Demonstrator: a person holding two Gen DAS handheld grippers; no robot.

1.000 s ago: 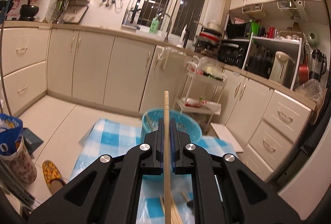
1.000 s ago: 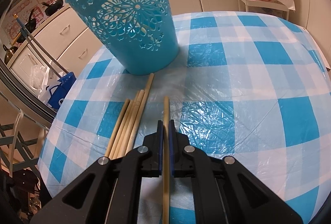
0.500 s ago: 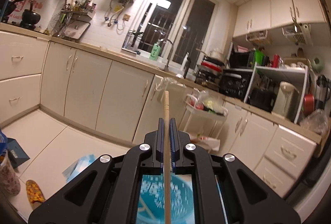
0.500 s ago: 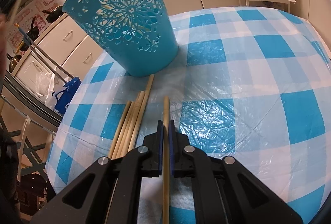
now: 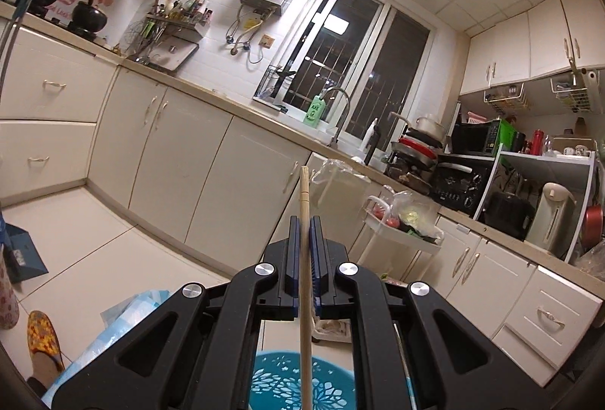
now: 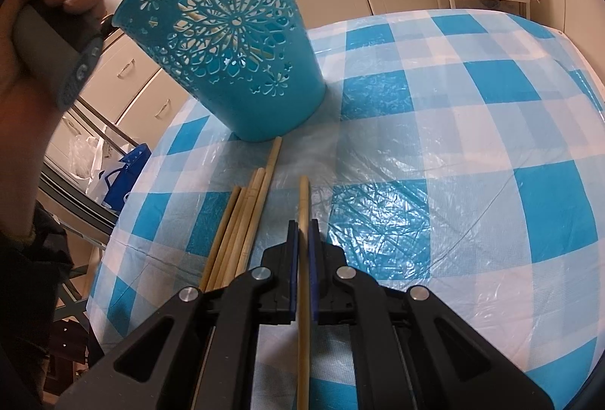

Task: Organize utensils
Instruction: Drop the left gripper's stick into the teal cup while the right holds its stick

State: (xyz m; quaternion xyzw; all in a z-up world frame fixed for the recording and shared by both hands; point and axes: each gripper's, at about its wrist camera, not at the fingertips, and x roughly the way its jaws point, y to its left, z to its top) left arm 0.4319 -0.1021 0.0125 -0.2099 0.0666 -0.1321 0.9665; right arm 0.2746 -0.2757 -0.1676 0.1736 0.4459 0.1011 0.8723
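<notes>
My left gripper (image 5: 303,221) is shut on a wooden chopstick (image 5: 304,198), held nearly upright above the teal cut-out basket (image 5: 302,383), whose rim shows below the jaws. My right gripper (image 6: 302,224) is shut on another chopstick (image 6: 303,198), low over the blue-checked tablecloth (image 6: 435,145). The teal basket (image 6: 227,43) stands on the table ahead and left of it. A bundle of several chopsticks (image 6: 242,221) lies on the cloth just left of the right gripper. The hand holding the left gripper (image 6: 56,5) shows at the upper left, above the basket.
Kitchen cabinets (image 5: 189,152) and a counter with a sink run behind. A white trolley (image 5: 401,232) with bags stands beyond the table. A slipper (image 5: 41,338) lies on the floor. A blue bag (image 6: 124,171) sits beside the table's left edge.
My left gripper has tilted upward with its chopstick and risen over the basket; the table has dropped out of its view. My right gripper has barely moved, still holding its chopstick.
</notes>
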